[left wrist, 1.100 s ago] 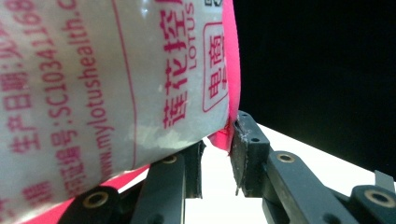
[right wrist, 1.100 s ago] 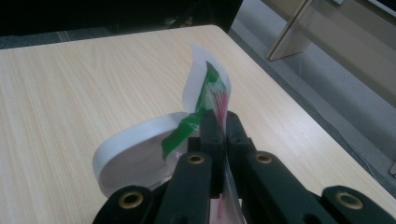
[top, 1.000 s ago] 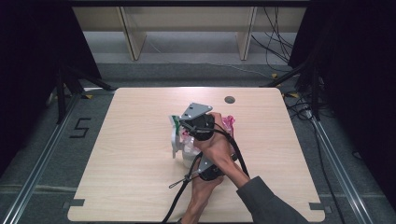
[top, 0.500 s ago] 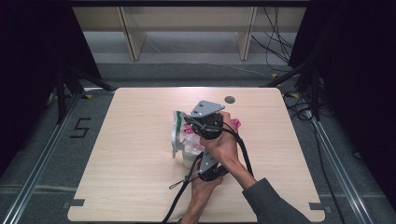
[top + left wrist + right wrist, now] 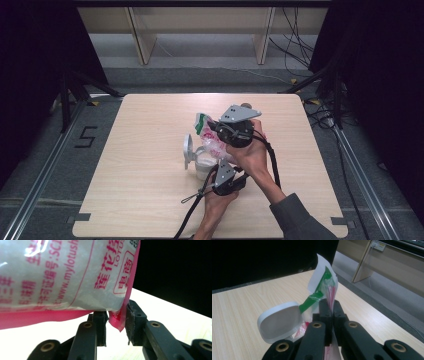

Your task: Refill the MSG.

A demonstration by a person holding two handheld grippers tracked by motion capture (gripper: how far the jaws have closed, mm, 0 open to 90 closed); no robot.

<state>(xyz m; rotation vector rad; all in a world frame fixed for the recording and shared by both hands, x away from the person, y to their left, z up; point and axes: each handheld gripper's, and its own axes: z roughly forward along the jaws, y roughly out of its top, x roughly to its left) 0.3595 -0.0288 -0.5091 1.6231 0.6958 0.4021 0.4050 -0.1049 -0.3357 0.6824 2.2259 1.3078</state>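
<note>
Left gripper [image 5: 226, 176] sits nearest the bench's [image 5: 140, 200] near edge, a little right of centre, held from below by a hand [image 5: 216, 207]. In the left gripper view its jaws stand a bit apart around the pink bottom corner of the bag [image 5: 62, 275]; right jaw touches the seam, left jaw just beside it, so a loose hold, not clamped tight. Bag is translucent white with pink print, hanging over the jaws.

Just beyond, mid-bench, a white tub [image 5: 202, 165] with its flip lid [image 5: 188, 150] standing open to the left; the bag [image 5: 212, 137] lies over it.

Farther on, right gripper [image 5: 235, 132] is up over the bag's top, grey plate on its back. In the right gripper view its jaws are pressed together, pinching the bag's [image 5: 331, 293] pink-striped top edge; a green-and-white flap sticks up behind, the lid [image 5: 279, 323] lower left.
</note>
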